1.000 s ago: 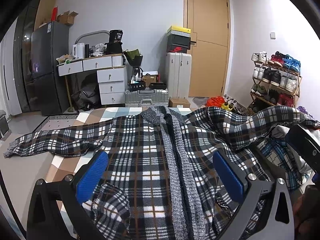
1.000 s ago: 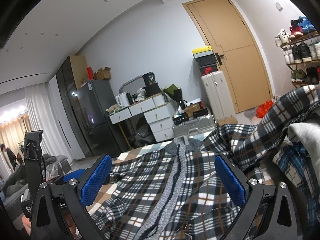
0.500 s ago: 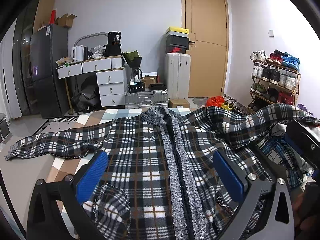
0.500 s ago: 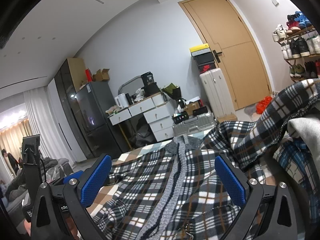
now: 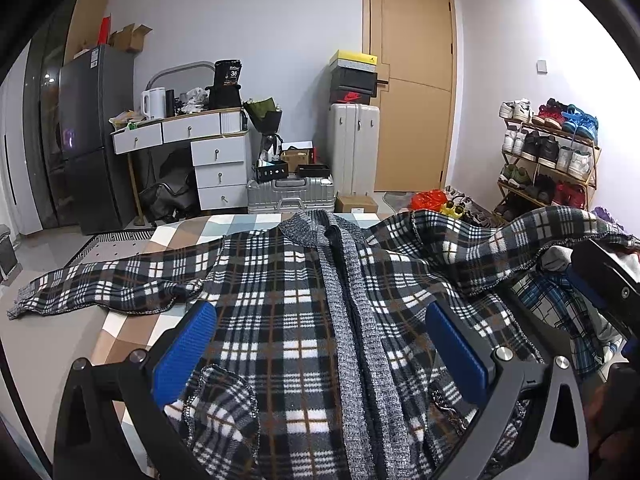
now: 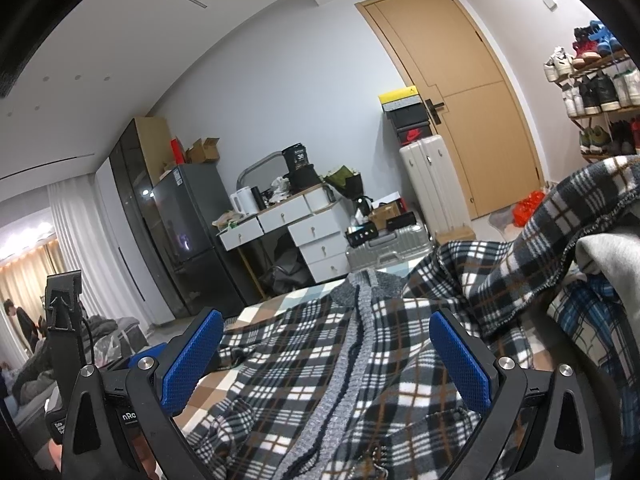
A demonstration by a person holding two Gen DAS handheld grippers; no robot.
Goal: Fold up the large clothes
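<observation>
A black, white and brown plaid jacket (image 5: 280, 300) with a grey knit collar and front band lies spread face up on the checked bed cover (image 5: 132, 324). Its left sleeve (image 5: 100, 288) stretches out over the bed's edge. Its right sleeve (image 5: 500, 236) is draped up over a pile of other clothes. My left gripper (image 5: 320, 352) hovers open above the jacket's lower front, nothing between its blue pads. In the right wrist view my right gripper (image 6: 324, 360) is open too, low over the same jacket (image 6: 300, 360), empty.
A pile with a blue plaid garment (image 5: 560, 312) and a grey one (image 6: 608, 256) sits at the right. Beyond the bed stand a white drawer desk (image 5: 216, 160), suitcases (image 5: 290, 196), a fridge (image 5: 88, 140), a door (image 5: 412, 80) and a shoe rack (image 5: 548, 160). The other gripper (image 6: 64, 320) shows at left.
Both grippers have tilted slightly upward and drifted a little; the jacket lies as before and nothing has been grasped.
</observation>
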